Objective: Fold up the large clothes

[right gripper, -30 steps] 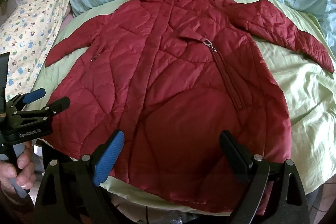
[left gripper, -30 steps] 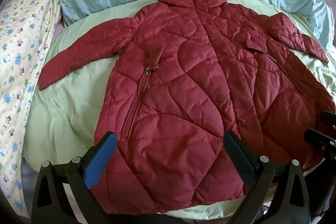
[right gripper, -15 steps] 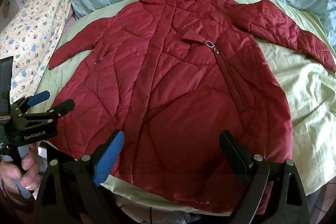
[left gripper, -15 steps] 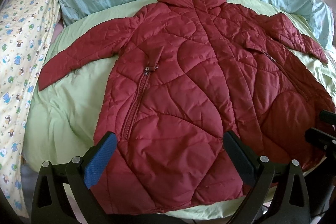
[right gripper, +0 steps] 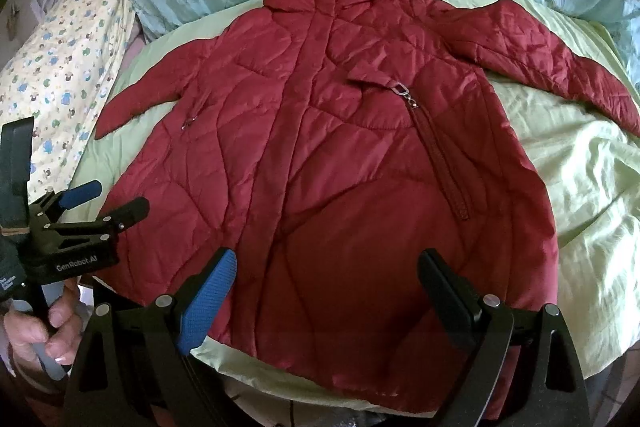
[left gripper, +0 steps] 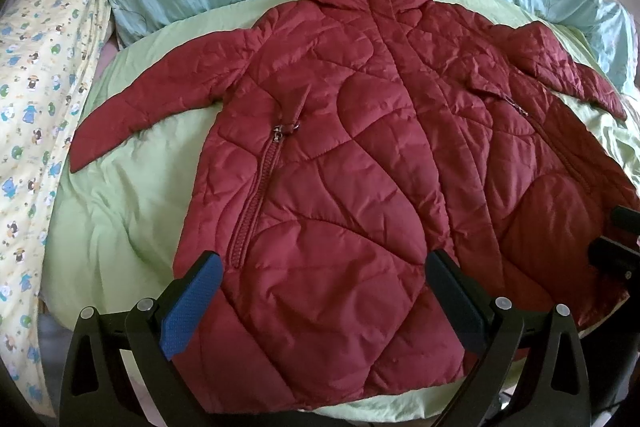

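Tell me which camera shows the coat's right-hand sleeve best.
The right wrist view: the sleeve lies whole, spread across the green sheet. In the left wrist view that sleeve is squeezed toward the frame edge, foreshortened.

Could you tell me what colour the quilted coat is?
Dark red coat, clearest in the left wrist view.

Red coat (left gripper: 352, 183) flat on bed, left tool (left gripper: 320, 291) spread wide.
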Demonstrator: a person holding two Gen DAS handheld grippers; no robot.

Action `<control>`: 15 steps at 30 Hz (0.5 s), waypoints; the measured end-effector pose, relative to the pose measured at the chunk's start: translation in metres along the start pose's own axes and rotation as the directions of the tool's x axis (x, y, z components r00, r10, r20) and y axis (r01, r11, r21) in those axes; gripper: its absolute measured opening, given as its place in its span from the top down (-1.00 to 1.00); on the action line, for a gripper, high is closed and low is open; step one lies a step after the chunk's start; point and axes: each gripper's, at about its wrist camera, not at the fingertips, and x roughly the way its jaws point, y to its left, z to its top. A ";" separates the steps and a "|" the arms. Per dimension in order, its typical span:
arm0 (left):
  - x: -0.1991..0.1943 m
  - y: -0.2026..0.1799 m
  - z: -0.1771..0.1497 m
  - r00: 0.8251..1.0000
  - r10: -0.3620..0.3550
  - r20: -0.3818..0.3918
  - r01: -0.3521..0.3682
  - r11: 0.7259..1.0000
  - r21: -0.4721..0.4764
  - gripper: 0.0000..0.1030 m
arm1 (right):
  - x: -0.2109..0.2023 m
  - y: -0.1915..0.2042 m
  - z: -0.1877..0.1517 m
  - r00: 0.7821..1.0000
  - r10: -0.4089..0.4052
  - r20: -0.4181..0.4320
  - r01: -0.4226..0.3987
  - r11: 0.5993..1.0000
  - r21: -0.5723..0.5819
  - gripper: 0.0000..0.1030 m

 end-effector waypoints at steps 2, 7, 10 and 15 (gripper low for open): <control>0.001 0.000 0.000 1.000 -0.007 0.012 0.007 1.000 -0.007 -0.99 | 0.000 0.000 0.000 1.000 0.002 0.006 -0.002 1.000 0.000 -0.81; 0.006 -0.001 0.003 1.000 -0.013 0.016 0.013 1.000 -0.011 -0.99 | 0.000 -0.002 0.001 1.000 0.015 0.013 -0.015 1.000 0.005 -0.81; 0.008 0.000 0.006 0.999 -0.027 0.030 0.027 0.999 -0.017 -0.99 | -0.002 -0.006 0.002 0.998 0.029 0.050 -0.030 0.999 0.018 -0.81; 0.011 0.003 0.011 0.998 -0.026 0.053 0.027 0.999 -0.019 -0.99 | -0.014 -0.024 0.008 0.984 0.061 0.169 -0.073 0.995 0.063 -0.81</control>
